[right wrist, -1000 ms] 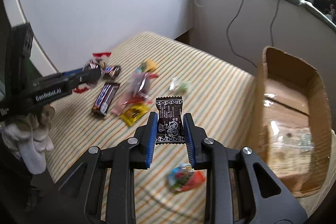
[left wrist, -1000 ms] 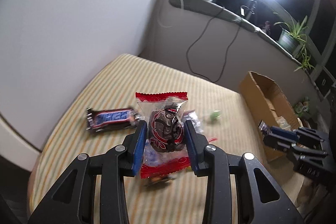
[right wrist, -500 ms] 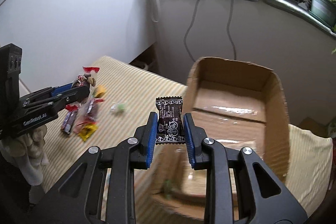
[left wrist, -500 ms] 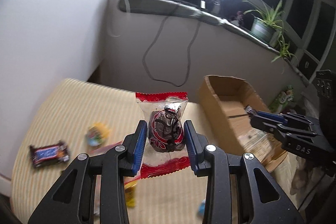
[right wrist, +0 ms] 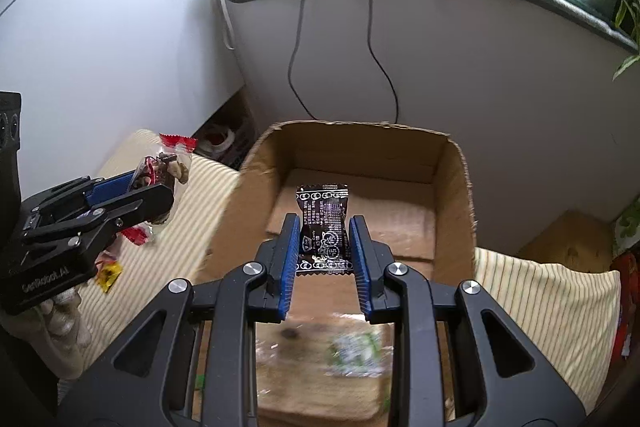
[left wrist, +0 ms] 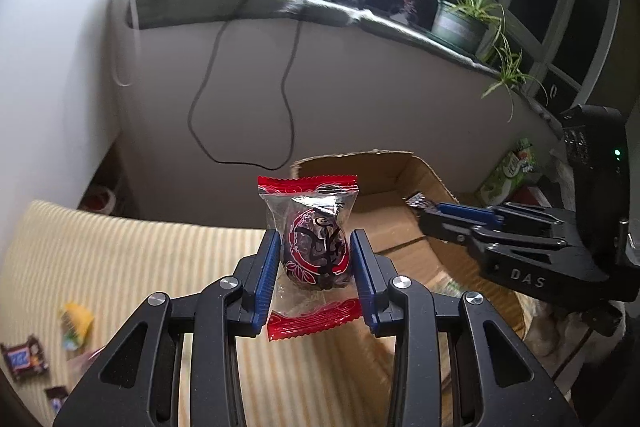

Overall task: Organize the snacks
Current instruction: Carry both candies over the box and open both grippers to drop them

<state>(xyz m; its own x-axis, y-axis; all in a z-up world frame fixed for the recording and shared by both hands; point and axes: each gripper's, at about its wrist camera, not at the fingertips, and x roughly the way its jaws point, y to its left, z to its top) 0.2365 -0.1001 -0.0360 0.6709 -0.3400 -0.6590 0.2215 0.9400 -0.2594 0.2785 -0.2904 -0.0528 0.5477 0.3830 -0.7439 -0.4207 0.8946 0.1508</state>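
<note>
Two hand-held grippers are each carrying one wrapped snack. Left hand-held gripper (left wrist: 314, 267) is pinching a clear red-ended packet (left wrist: 310, 227) across its bulging middle, blue pads (left wrist: 267, 275) pressing either side of the dark lump inside. It is hanging over the striped bed surface (left wrist: 120, 259), just short of the near wall of the cardboard box (left wrist: 384, 167). Right hand-held gripper (right wrist: 324, 255) is squeezing a black sachet (right wrist: 323, 227) by its lower half, and is hovering above the open box interior (right wrist: 360, 195).

Handling judgement: both packets are looking very light and soft. The film is likely slippery and crinkly, and the flat crimped ends are floppy, so the filled middle is the sound place to hold, as both grippers are doing. The lump in the clear packet may crush under a hard squeeze; the sachet appears flatter and less at risk.

Box contents are appearing blurred at the bottom, with some pale and green wrapping (right wrist: 352, 347) lying inside; no detail can be told. Further snacks are lying loose on the bed to the left: a brown bar (left wrist: 24, 357) and a yellow packet (left wrist: 76, 323), well apart from the box. A potted plant (left wrist: 460, 19) and trailing cables (left wrist: 240, 87) are occupying the ledge behind.
</note>
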